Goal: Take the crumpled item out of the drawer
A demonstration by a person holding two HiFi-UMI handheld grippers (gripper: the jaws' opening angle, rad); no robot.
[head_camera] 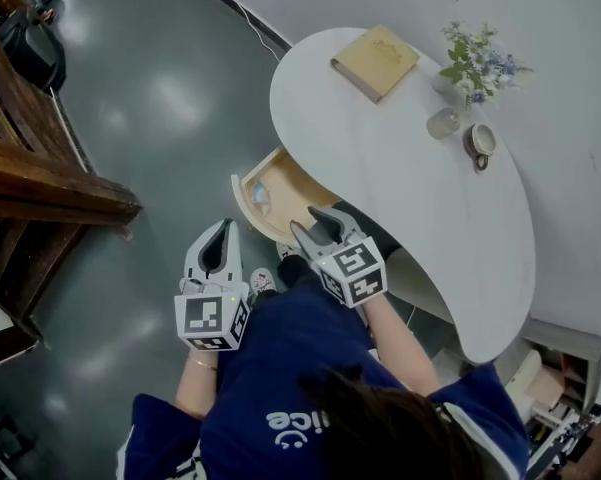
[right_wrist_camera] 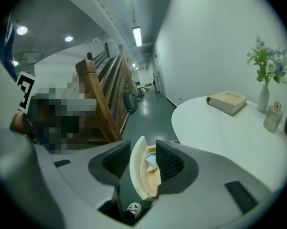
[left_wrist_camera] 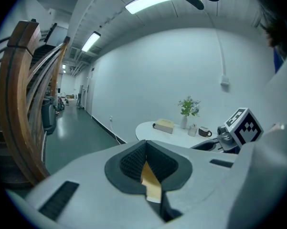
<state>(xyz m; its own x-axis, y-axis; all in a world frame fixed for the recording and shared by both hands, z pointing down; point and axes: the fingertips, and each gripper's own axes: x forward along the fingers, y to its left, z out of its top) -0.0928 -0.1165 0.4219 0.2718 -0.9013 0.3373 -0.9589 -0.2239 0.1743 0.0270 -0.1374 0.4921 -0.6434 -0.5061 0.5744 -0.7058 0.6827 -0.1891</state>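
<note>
The wooden drawer point(head_camera: 285, 183) stands pulled out from under the white oval table point(head_camera: 410, 218). A pale bluish crumpled item point(head_camera: 260, 196) lies inside it, near the front panel. My right gripper point(head_camera: 317, 228) hovers just right of the drawer, above its near end, open with nothing between its fingers. In the right gripper view the drawer point(right_wrist_camera: 154, 178) and the crumpled item point(right_wrist_camera: 151, 162) show through the gap of that gripper point(right_wrist_camera: 143, 149). My left gripper point(head_camera: 224, 230) hangs left of the drawer over the floor, shut and holding nothing; the left gripper view shows its tips point(left_wrist_camera: 145, 144) meeting.
On the table are a tan book point(head_camera: 375, 61), a vase of flowers point(head_camera: 470, 63), a small glass jar point(head_camera: 443, 123) and a cup point(head_camera: 480, 146). A wooden stair railing point(head_camera: 40, 168) runs along the left. A shelf unit point(head_camera: 565, 368) stands at lower right.
</note>
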